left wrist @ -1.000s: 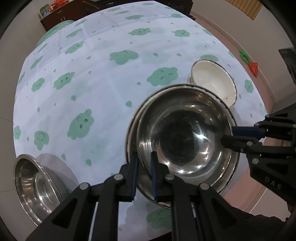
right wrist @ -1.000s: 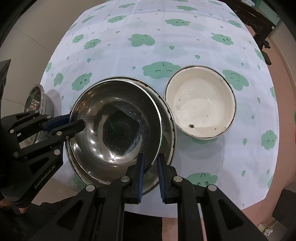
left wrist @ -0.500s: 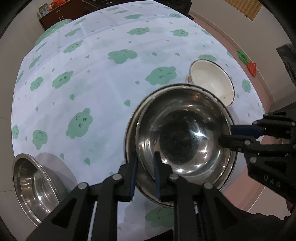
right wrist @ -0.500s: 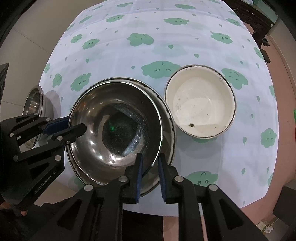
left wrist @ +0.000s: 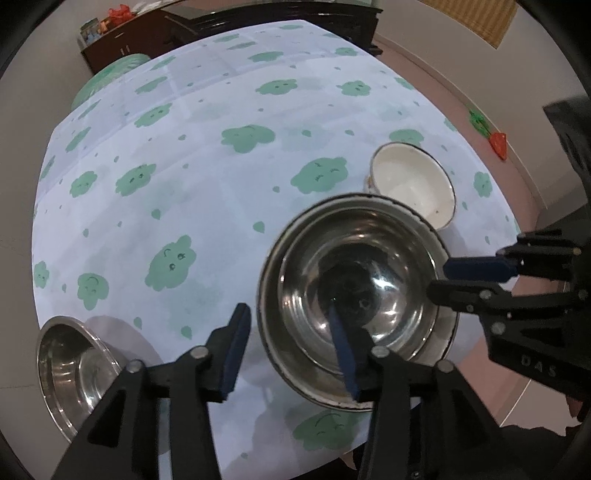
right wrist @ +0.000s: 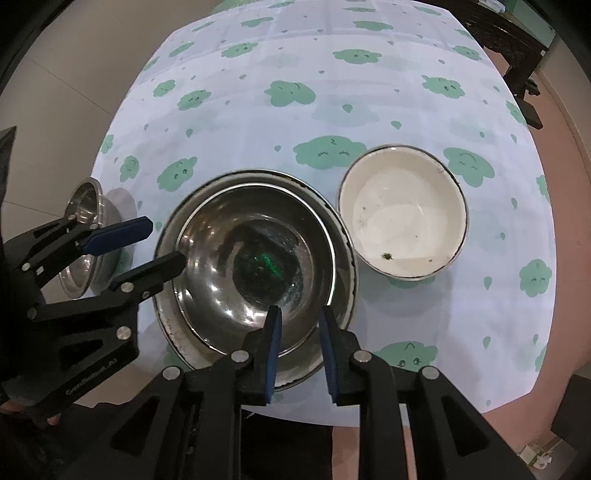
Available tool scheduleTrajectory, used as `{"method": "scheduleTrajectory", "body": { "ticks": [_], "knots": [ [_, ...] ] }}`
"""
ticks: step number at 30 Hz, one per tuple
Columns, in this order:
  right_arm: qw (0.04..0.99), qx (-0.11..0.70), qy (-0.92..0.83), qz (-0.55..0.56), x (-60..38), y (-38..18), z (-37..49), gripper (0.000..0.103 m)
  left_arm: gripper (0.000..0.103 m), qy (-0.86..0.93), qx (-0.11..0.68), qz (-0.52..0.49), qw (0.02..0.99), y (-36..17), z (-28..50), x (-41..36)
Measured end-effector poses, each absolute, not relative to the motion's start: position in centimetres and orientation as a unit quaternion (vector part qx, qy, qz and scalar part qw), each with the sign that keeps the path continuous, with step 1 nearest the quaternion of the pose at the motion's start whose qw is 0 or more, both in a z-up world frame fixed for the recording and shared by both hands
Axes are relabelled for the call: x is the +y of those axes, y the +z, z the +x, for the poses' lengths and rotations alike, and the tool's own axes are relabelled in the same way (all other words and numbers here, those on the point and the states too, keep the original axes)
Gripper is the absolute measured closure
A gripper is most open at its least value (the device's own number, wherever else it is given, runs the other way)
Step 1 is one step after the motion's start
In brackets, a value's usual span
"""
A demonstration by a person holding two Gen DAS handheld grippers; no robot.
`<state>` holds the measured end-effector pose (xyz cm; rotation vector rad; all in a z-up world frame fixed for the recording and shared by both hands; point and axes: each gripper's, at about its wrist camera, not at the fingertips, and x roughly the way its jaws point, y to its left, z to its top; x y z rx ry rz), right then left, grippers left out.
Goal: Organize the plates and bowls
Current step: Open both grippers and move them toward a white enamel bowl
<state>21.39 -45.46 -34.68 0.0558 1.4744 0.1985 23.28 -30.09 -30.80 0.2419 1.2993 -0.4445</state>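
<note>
A steel bowl [left wrist: 354, 291] [right wrist: 255, 266] sits nested in a wider steel plate [left wrist: 273, 332] [right wrist: 343, 273] near the table's front edge. My left gripper [left wrist: 291, 347] [right wrist: 166, 243] is open, its fingers straddling the left rim of bowl and plate. My right gripper [right wrist: 299, 343] [left wrist: 443, 280] is open, its fingers either side of the near rim. A white enamel bowl [left wrist: 413, 184] [right wrist: 402, 210] stands just right of the stack. A smaller steel bowl [left wrist: 74, 373] [right wrist: 83, 236] sits at the table's left edge.
The round table [left wrist: 203, 177] [right wrist: 332, 92] has a pale cloth with green cloud prints. Dark wooden furniture [left wrist: 221, 18] stands behind it. Pink floor [left wrist: 461, 92] lies to the right.
Both grippers have opened and let go of the steel bowl's rim. The bowl now rests in the plate. The left gripper opened wide and both drew back a little.
</note>
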Motion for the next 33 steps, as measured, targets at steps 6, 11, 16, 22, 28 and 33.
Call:
{"method": "scheduleTrajectory", "body": {
  "ticks": [6,11,16,22,28,33],
  "knots": [
    [0.74,0.665,0.098,0.029,-45.0,-34.4,21.0,0.08,0.044,-0.198,0.594,0.097,0.774,-30.5,23.7,-29.7],
    [0.743,0.662,0.095,0.032,-45.1,-34.4,21.1,0.08,0.044,-0.201,0.587,0.109,0.777,-30.3,23.7,-30.3],
    [0.749,0.655,0.096,0.034,-45.3,-33.9,21.3,0.08,0.044,-0.202,0.583,0.112,0.779,-30.2,23.8,-30.5],
    [0.766,0.635,0.09,0.045,-46.3,-32.9,21.5,0.08,0.044,-0.204,0.572,0.104,0.787,-29.2,24.9,-30.7],
    [0.78,0.618,0.081,0.057,-47.6,-32.0,21.8,0.08,0.044,-0.209,0.565,0.104,0.791,-28.4,26.5,-32.0],
    [0.786,0.611,0.064,0.07,-49.7,-31.9,22.0,0.08,0.044,-0.217,0.564,0.111,0.789,-28.2,27.7,-33.9]
  ]
}}
